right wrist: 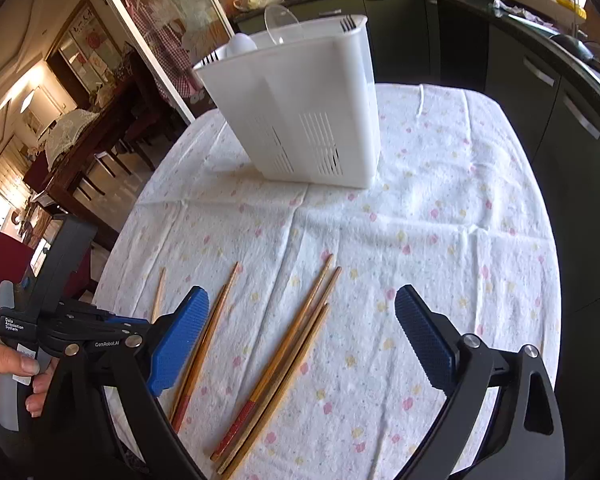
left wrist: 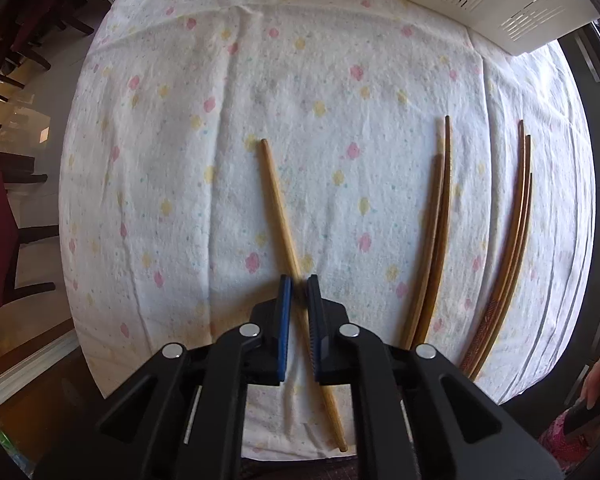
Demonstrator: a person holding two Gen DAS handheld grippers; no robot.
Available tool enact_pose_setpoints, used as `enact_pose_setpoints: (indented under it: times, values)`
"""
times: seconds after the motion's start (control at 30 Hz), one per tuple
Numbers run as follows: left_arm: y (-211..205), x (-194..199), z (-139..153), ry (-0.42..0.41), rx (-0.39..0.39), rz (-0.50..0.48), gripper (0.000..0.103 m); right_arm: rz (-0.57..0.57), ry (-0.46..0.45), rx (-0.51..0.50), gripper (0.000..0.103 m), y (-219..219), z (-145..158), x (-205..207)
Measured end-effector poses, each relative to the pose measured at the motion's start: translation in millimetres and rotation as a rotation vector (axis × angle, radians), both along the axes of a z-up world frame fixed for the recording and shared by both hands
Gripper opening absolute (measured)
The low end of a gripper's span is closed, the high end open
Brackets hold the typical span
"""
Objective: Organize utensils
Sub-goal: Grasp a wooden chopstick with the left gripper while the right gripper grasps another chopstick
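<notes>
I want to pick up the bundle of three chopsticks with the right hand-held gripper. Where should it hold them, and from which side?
Probably from above, fingers straddling the three chopsticks across their width near mid-length. They lie flat and close together on the cloth, so one closing could catch all three. The right hand-held gripper is already open.

Dark kitchen cabinets, wooden dining table, perhaps sunlit.

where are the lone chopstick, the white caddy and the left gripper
lone chopstick (left wrist: 274, 200), left wrist view, on its bare shaft ahead of the fingers
white caddy (right wrist: 300, 120), right wrist view, on its front wall
left gripper (left wrist: 299, 284), left wrist view, midway between its fingertips, which straddle the chopstick
</notes>
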State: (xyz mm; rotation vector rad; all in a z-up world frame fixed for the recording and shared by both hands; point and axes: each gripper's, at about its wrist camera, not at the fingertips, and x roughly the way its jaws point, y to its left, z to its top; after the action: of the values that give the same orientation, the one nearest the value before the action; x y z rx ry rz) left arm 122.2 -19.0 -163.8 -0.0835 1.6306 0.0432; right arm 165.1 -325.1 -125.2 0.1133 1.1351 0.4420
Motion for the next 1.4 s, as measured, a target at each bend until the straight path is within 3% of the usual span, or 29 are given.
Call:
enact_pose_setpoints:
  times: [0.1,0.13,0.23,0.37,0.53,0.73,1.4]
  values:
    - [4,-1,1,-0.004,-0.013,-0.010,0.008,0.013,0.193,-0.019,0.050,2,-28,10]
    - [2,3,2,-0.005,-0.015,-0.017,0.008,0.019,0.219,-0.061,0.045,3,-35,10]
    - [4,14,4,-0.006,-0.008,-0.052,0.008,0.023,0.320,-0.128,0.045,2,-56,2]
    - [-2,20,7,-0.030,0.043,-0.139,0.008,0.005,0.342,-0.151,0.043,3,-58,-7]
    - [-11,20,8,-0.034,0.076,-0.208,0.008,-0.002,0.377,-0.197,0.025,20,-62,-15]
    - [-22,21,10,-0.046,0.088,-0.256,0.009,-0.021,0.441,-0.231,0.022,41,-69,-15]
    - [-19,17,10,-0.075,0.045,-0.302,0.009,-0.069,0.444,-0.349,0.020,96,-70,-19]
